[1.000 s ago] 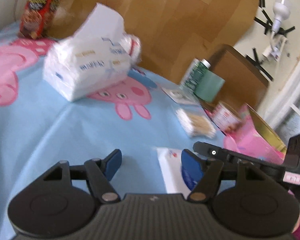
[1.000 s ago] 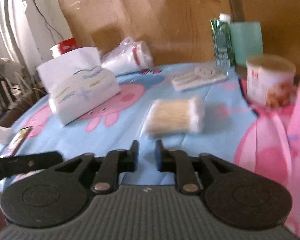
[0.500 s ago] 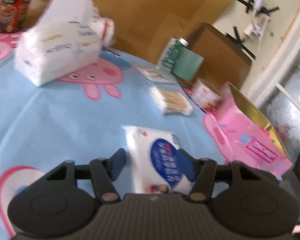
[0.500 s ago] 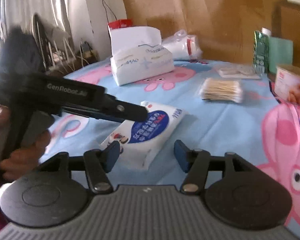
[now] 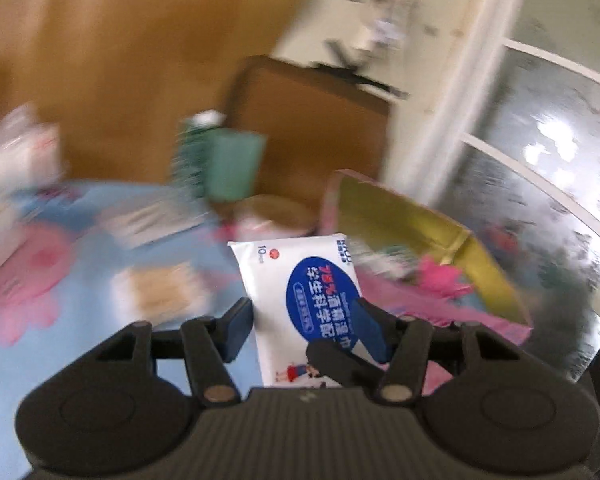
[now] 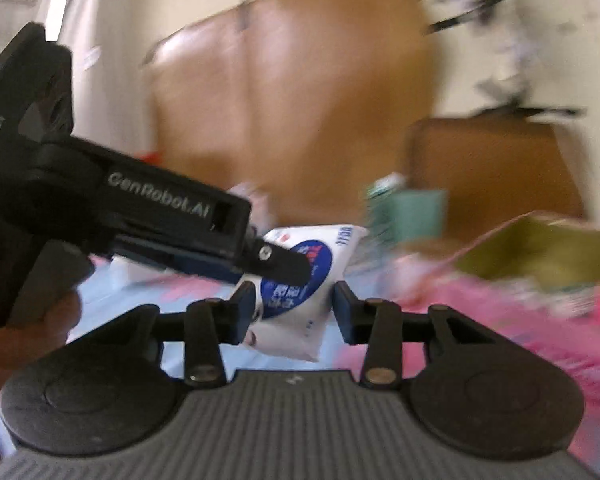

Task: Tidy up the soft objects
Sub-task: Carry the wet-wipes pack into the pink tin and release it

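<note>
the left gripper (image 5: pixel 302 322) was clamped on the wipes pack (image 5: pixel 300 280) mid-carry (right gripper (image 6: pixel 294 312) unclosed around it), next requiring release into the pink box (image 5: pixel 420 216).

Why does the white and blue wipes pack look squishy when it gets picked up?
The wipes pack is probably soft: it looks bent and puckered where the left gripper pinches it. Its shiny plastic wrapper might be slippery. It seems light, since it hangs off the table from one grip.
</note>
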`<state>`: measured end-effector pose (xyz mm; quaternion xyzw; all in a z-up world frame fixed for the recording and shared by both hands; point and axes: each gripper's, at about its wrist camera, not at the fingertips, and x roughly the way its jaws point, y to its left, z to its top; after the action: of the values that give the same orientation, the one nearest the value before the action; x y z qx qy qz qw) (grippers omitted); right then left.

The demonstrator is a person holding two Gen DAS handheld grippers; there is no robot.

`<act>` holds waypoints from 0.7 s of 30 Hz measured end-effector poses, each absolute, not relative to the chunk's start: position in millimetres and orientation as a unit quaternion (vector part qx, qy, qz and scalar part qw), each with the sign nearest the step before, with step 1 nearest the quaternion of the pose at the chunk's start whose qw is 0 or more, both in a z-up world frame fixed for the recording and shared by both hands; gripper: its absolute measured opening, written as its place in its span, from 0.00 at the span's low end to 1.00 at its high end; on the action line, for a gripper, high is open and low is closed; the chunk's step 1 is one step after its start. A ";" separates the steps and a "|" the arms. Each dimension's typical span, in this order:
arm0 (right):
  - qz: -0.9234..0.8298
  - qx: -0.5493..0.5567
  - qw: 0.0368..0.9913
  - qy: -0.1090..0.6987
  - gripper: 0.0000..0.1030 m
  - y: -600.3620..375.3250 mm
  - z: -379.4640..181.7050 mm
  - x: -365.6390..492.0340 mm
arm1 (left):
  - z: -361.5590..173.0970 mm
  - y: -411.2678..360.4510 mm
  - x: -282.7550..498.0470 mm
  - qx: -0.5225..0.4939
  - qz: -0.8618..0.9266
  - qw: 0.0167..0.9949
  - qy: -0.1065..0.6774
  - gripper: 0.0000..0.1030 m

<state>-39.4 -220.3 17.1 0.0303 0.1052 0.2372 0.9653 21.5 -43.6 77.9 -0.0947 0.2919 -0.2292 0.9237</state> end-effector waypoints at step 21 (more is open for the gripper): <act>-0.019 0.099 0.993 0.063 0.45 -340.0 -9.8 20.3 | 54.3 -132.6 68.5 -0.060 -0.230 0.936 0.259 0.72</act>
<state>20.3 -340.0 -9.8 0.0994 0.0628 -0.0195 0.9929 68.5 -132.6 54.3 -0.0597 0.2588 -0.2302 0.9362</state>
